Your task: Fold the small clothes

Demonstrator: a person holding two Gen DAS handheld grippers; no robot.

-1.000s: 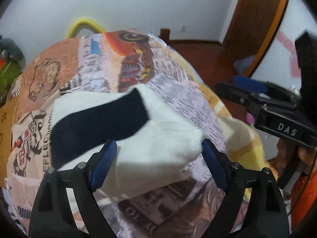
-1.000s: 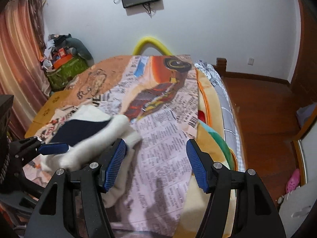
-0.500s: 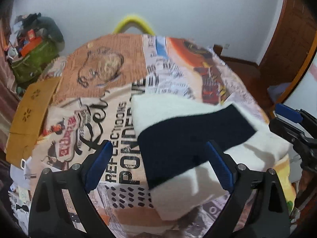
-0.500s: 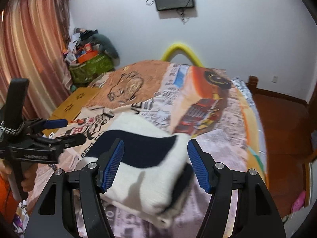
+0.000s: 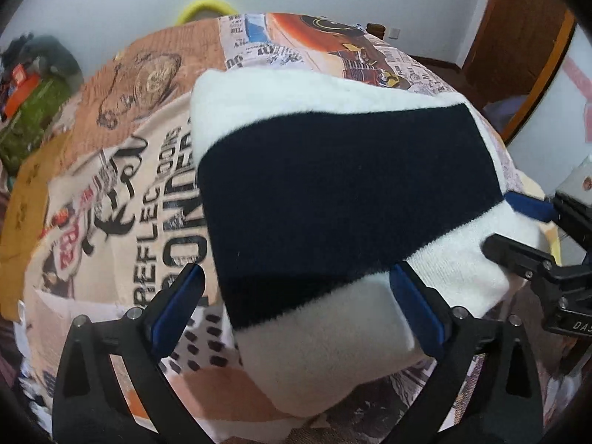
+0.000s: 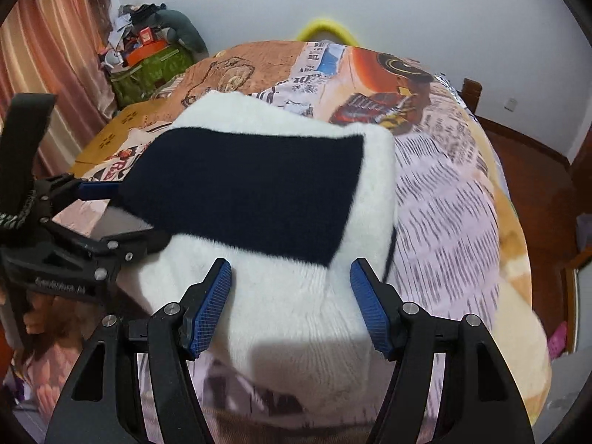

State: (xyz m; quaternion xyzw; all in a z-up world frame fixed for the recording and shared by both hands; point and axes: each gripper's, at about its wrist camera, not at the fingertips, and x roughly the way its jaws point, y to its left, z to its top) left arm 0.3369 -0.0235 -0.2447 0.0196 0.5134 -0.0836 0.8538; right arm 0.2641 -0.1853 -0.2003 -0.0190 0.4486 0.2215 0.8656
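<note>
1. Sweater [image 5: 344,199], folded, white with a navy band, lies on the bedspread [image 5: 122,170] between both grippers' spread fingers.
2. Left gripper [image 5: 296,310] and right gripper [image 6: 290,303] gape, clasping nothing.
3. Bedspread print left of the left fingers reads "REFLEC…"; right gripper's body shows "DA".

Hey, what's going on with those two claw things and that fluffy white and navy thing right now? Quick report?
Left gripper open, right gripper open. White and navy garment folded on the printed blanket. Nothing in the way.
</note>
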